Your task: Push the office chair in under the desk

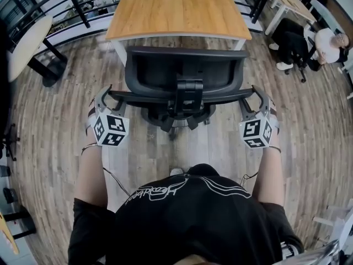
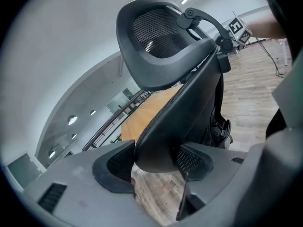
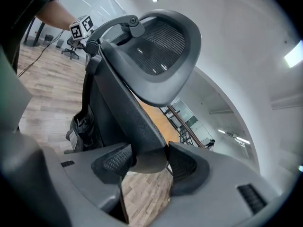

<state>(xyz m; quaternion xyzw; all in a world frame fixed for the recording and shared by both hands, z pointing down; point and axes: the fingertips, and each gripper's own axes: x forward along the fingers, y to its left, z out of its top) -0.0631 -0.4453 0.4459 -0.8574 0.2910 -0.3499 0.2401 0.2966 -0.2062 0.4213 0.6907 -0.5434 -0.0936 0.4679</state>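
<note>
Left gripper (image 2: 155,161) has both pads pinched on the left edge of the office chair (image 2: 189,103) backrest, and the right gripper (image 3: 149,162) is clamped the same way on the backrest's right edge, so neither is empty. Above the backrest is the mesh headrest (image 2: 156,32) on its curved bracket. From the head view the chair sits on the wood plank floor (image 1: 55,142), its back toward the person, just in front of the near edge of the wooden desk (image 1: 176,7). As for writing, the marker cubes (image 1: 112,130) only carry black-and-white square patterns, and the black shirt (image 1: 187,220) has white script lettering I can't read. Someone else (image 1: 322,40) is sitting off at the far right.
</note>
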